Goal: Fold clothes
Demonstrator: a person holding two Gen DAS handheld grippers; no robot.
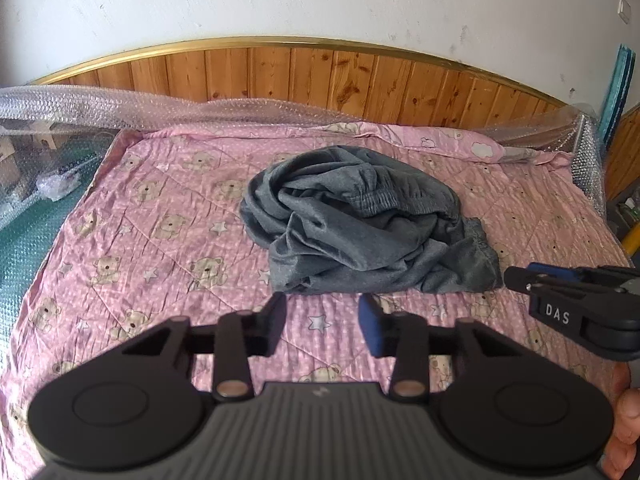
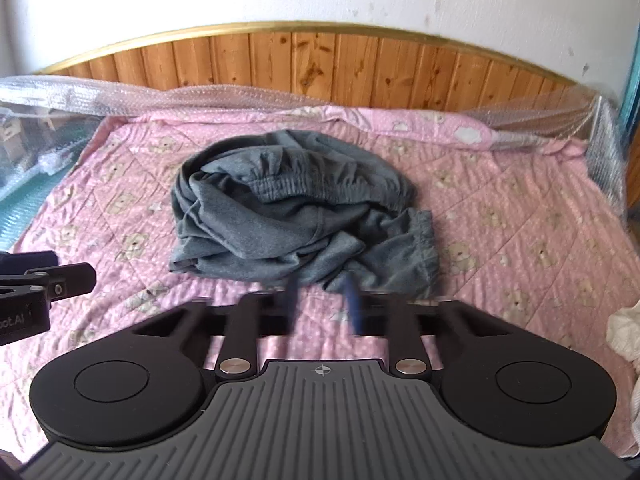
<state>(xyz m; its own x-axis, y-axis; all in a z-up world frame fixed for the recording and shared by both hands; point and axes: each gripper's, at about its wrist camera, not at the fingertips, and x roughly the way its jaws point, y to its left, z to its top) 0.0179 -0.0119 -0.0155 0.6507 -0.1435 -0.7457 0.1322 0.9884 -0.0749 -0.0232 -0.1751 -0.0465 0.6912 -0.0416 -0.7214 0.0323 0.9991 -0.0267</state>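
Observation:
A grey pair of trousers (image 1: 360, 224) (image 2: 296, 208) lies crumpled in a heap on the pink bear-print quilt (image 1: 160, 240) (image 2: 520, 240), with the elastic waistband showing on top. My left gripper (image 1: 322, 322) hovers just short of the heap's near edge, open, with only quilt between its fingers. It also shows at the left edge of the right wrist view (image 2: 60, 280). My right gripper (image 2: 322, 306) sits at the heap's near right corner; its fingers are blurred there. Seen from the side (image 1: 518, 278), its tips lie together with nothing in them.
A wooden headboard (image 1: 320, 76) and crinkled bubble wrap (image 1: 80, 108) border the bed's far side. Green matting (image 1: 24, 240) lies along the left. A white cloth (image 2: 624, 332) rests at the right edge. A person's hand (image 1: 624, 420) holds the left gripper.

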